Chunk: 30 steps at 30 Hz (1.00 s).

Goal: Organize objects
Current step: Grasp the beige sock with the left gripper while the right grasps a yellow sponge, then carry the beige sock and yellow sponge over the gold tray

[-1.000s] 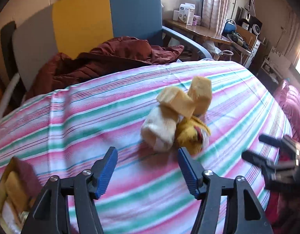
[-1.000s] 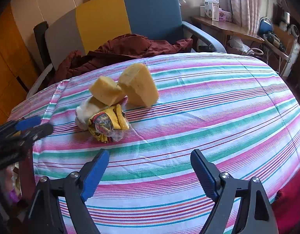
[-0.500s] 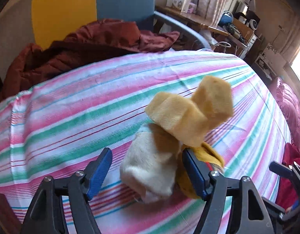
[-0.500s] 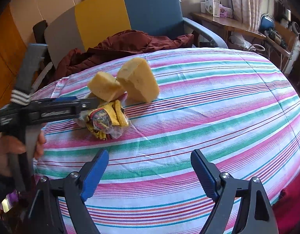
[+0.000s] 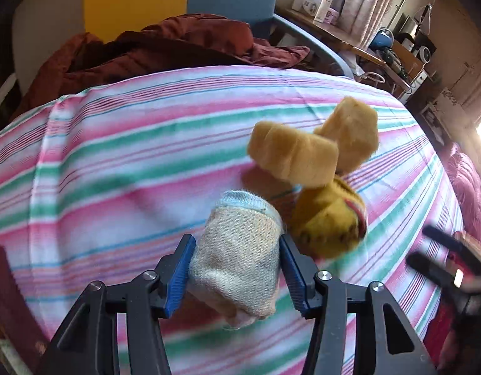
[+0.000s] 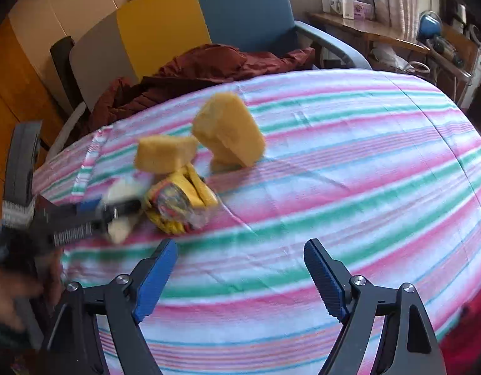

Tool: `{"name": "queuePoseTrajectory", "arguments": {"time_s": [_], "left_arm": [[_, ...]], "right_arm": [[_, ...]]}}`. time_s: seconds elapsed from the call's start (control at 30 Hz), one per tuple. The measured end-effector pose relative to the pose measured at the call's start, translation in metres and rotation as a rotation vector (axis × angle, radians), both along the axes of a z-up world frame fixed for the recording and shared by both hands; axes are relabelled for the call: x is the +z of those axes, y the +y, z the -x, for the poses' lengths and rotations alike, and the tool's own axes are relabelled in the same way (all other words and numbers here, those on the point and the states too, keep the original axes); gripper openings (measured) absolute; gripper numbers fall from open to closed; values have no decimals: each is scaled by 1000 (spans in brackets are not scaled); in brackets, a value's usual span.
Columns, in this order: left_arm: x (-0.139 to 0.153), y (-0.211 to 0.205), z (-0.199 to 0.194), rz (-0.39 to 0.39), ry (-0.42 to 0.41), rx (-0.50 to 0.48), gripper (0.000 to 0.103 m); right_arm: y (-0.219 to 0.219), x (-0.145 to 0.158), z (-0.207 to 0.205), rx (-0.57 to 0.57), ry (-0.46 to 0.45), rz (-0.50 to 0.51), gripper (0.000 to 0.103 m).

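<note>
My left gripper (image 5: 235, 270) is shut on a rolled cream sock (image 5: 237, 256) and holds it just above the striped bedsheet (image 5: 115, 162). Behind it lie a yellow patterned sock roll (image 5: 329, 222) and two yellow sponges (image 5: 292, 154) (image 5: 349, 131). In the right wrist view the left gripper (image 6: 93, 215) shows at the left with the cream sock (image 6: 121, 190), beside the yellow sock roll (image 6: 177, 203) and the sponges (image 6: 165, 153) (image 6: 229, 129). My right gripper (image 6: 240, 278) is open and empty over the sheet (image 6: 349, 162), short of the pile.
A dark red jacket (image 5: 165, 47) lies on a blue, yellow and grey armchair (image 6: 184, 28) behind the bed. A wooden desk (image 6: 374, 31) with boxes stands at the back right. A pink blanket (image 5: 468, 187) lies at the right edge.
My left gripper has moved onto the pile, closed on the cream sock and lifted it away from the sponges. My right gripper has stayed open and shifted slightly.
</note>
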<state>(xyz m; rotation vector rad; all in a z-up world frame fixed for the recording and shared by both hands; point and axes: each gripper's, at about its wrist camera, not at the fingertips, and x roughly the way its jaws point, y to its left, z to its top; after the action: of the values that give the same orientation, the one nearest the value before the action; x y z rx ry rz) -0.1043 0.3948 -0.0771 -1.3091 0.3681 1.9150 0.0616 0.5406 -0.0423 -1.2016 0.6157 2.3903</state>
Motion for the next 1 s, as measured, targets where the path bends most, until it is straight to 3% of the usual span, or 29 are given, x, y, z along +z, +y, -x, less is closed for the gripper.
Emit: {"name": "queuePoseTrajectory", "arguments": {"time_s": [0.17, 0.37, 0.4, 0.47, 0.5, 0.53, 0.67, 1.0], "left_arm": [[0, -20, -7, 3, -13, 30, 55], [-1, -25, -8, -6, -17, 50, 55], [-2, -25, -7, -8, -20, 55, 55], [-4, -24, -6, -12, -27, 58, 56], [-5, -25, -7, -14, -30, 59, 56], [-6, -24, -9, -15, -31, 58, 55], [-7, -21, -19, 7, 21, 37, 55], [5, -37, -39, 1, 55, 45, 53]], "right_arm": [[8, 10, 44, -1, 29, -70, 92], [25, -3, 98, 24, -26, -120, 94], [26, -5, 104, 28, -41, -134, 92], [29, -10, 111, 30, -72, -152, 64], [30, -11, 111, 29, -81, -148, 51], [30, -10, 108, 29, -74, -152, 50], [27, -1, 86, 22, -50, -168, 49], [-1, 19, 16, 16, 5, -136, 49]]}}
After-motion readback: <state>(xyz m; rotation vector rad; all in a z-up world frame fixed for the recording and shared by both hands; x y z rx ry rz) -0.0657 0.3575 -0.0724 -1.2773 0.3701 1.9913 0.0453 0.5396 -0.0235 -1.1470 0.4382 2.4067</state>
